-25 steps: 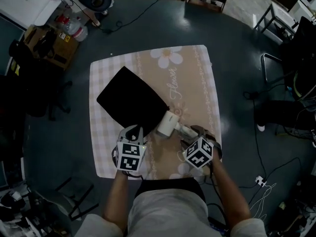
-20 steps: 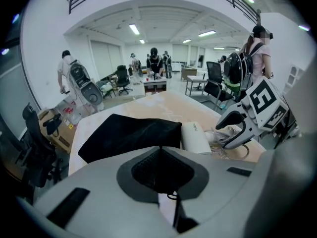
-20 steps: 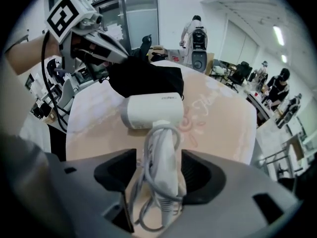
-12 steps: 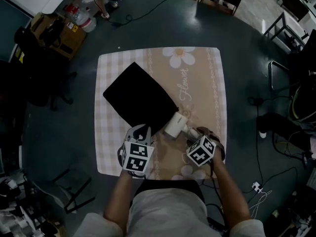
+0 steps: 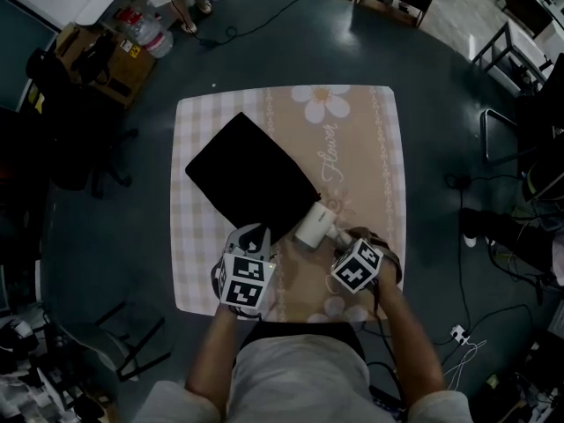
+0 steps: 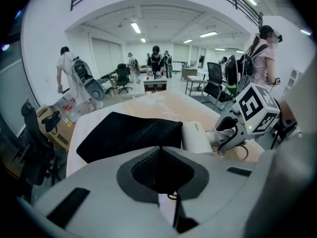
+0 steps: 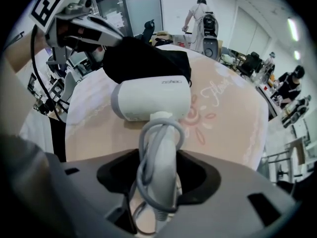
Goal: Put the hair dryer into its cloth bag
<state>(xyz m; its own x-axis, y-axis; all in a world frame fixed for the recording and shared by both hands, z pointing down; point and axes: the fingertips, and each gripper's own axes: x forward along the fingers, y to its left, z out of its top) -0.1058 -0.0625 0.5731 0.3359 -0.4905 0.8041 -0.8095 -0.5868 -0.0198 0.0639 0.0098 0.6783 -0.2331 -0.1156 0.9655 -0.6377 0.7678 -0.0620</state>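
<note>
One black cloth bag [image 5: 251, 179] lies flat and slantwise on a table [image 5: 374, 161] spread with a checked beige cover. Two printed white flowers show on the cover, one at the far edge and one at the near edge. One white hair dryer [image 5: 313, 225] lies on the cover just beside the bag's near end. It is wholly outside the bag, with its barrel lying along the bag's near end and its handle toward the person.

A person works with two handheld grippers, one in each hand. The left gripper [image 5: 254, 234] has its fingers [image 6: 99, 182] clenched on a fold of black fabric at the bag's near corner. That edge is held slightly off the table.

The right gripper [image 5: 339, 241] points steeply down over the dryer's handle. A single grey cord [image 7: 148, 167] is looped around the handle. The right fingers [image 7: 233, 202] have just been closing. The handle and its wound cord stand between them, filling the gap, so they are grasping the dryer by its handle.
</note>
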